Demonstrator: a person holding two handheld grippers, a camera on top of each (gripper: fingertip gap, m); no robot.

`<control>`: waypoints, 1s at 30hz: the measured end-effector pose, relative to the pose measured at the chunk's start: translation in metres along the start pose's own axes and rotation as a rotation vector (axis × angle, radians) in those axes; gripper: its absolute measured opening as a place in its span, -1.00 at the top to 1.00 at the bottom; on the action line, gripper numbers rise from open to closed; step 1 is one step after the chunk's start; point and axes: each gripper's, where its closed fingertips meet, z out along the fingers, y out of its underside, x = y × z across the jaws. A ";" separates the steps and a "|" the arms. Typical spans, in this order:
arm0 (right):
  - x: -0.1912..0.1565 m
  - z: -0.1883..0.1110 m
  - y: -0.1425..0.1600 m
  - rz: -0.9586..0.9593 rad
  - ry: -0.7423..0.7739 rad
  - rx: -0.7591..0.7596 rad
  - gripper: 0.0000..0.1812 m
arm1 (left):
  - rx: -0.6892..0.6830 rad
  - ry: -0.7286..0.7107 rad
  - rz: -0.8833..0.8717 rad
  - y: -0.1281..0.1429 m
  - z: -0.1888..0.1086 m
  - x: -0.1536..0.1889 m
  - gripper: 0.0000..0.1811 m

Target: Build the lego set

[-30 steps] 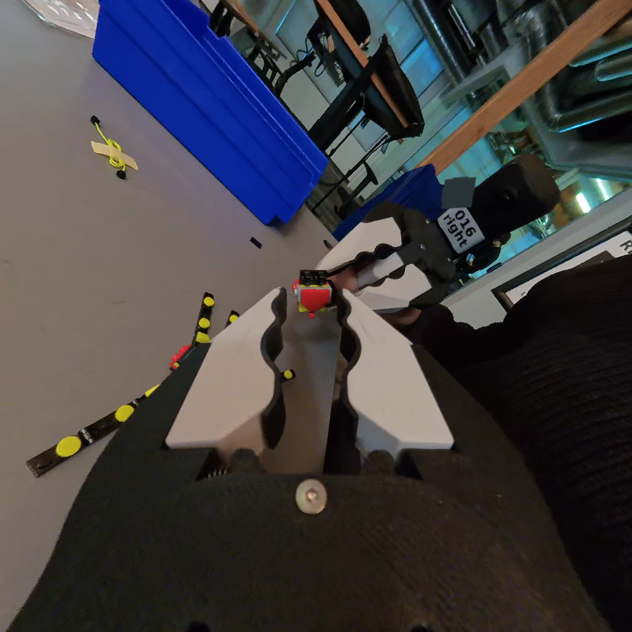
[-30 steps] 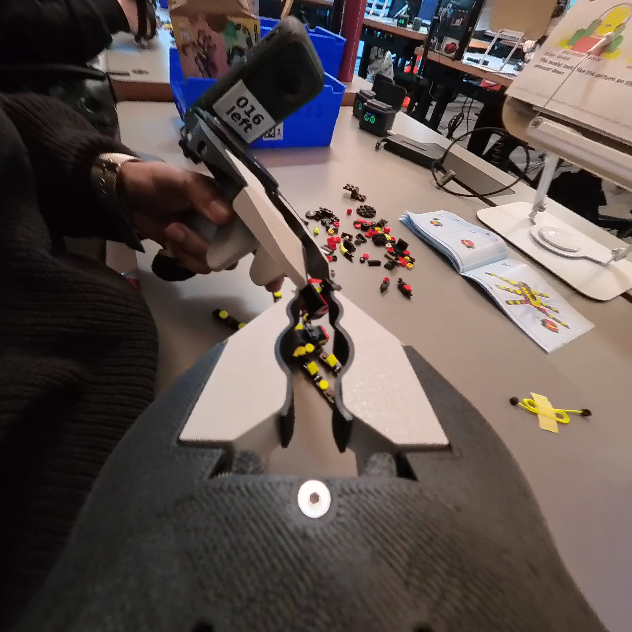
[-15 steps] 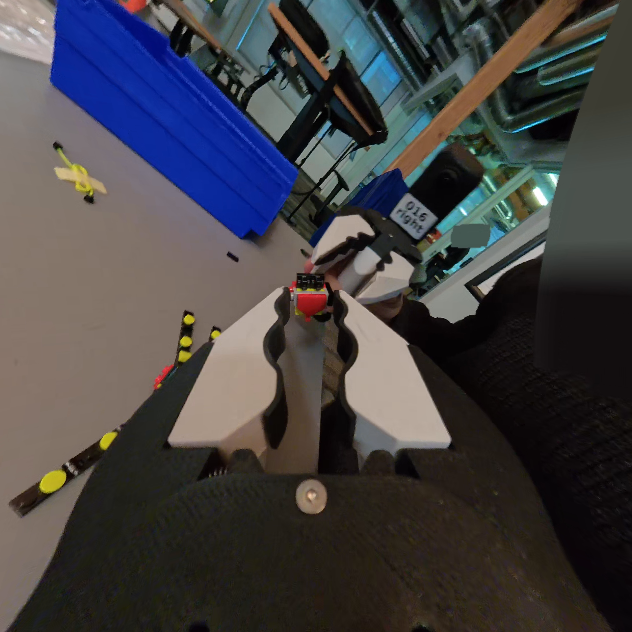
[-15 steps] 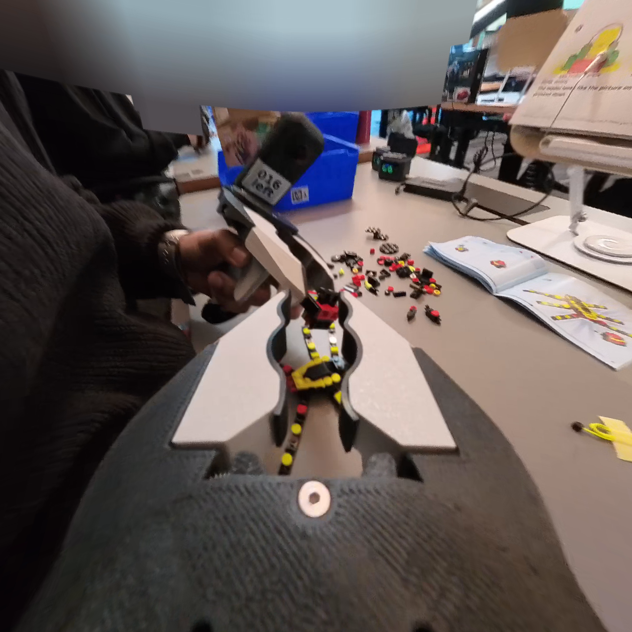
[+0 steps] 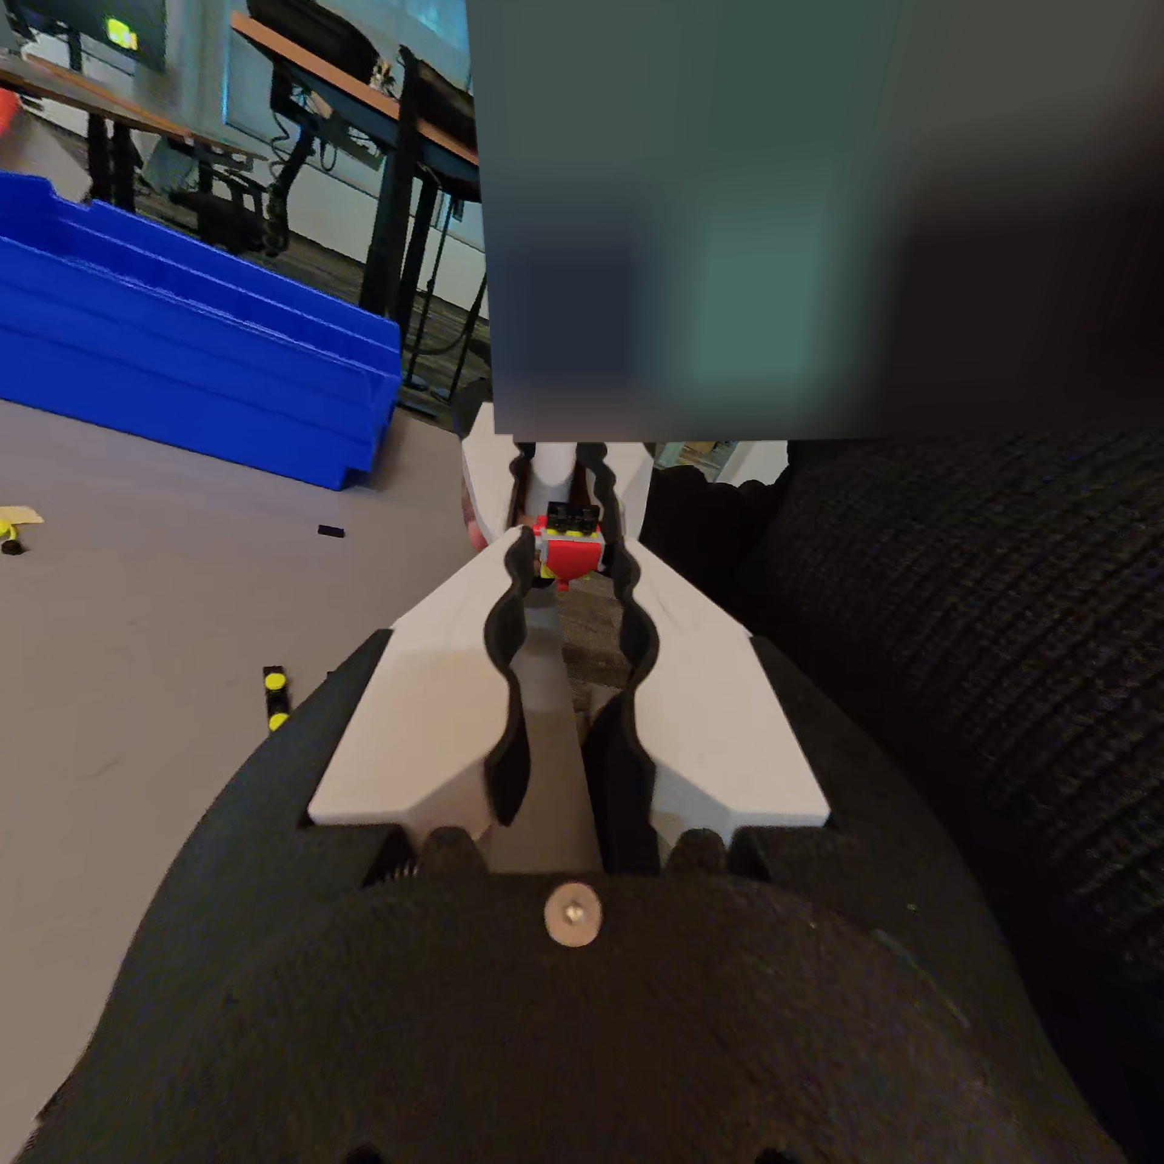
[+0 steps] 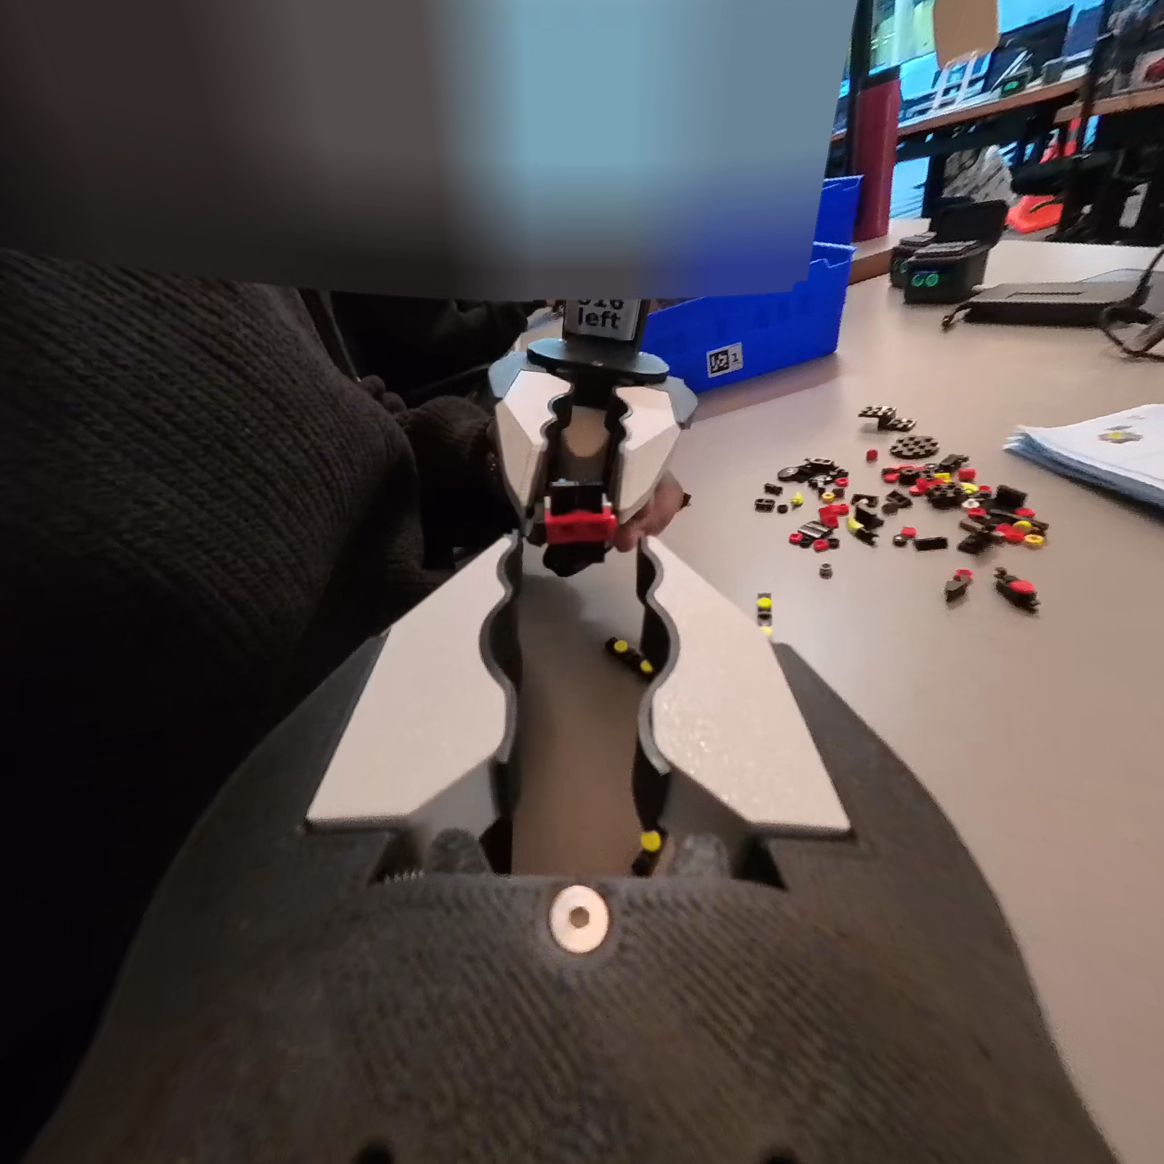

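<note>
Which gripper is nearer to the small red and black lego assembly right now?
Left. The left gripper has its jaws shut on the lego assembly at their tips. The right gripper faces it with jaws open, tips just short of it, apparently not touching.

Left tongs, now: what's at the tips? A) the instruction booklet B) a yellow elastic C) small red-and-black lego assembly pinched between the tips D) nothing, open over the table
C: in the left wrist view the left tongs are closed on the small red-and-black lego assembly at the tips, and the right wrist view shows the same piece held above the table.
</note>
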 end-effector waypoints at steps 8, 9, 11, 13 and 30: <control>-0.007 -0.001 -0.003 -0.006 -0.046 0.020 0.74 | -0.036 0.018 0.036 0.006 0.003 0.005 0.77; -0.007 -0.001 -0.003 -0.009 -0.047 0.019 0.74 | -0.034 0.021 0.035 0.006 0.002 0.005 0.77; -0.008 -0.001 -0.002 -0.014 -0.046 0.016 0.75 | -0.030 0.020 0.036 0.005 0.002 0.005 0.77; -0.008 -0.001 -0.003 -0.019 -0.045 0.015 0.75 | -0.030 0.022 0.034 0.005 0.002 0.005 0.77; -0.013 -0.002 -0.010 -0.036 -0.052 0.044 0.75 | -0.009 0.027 0.044 0.000 0.003 0.010 0.77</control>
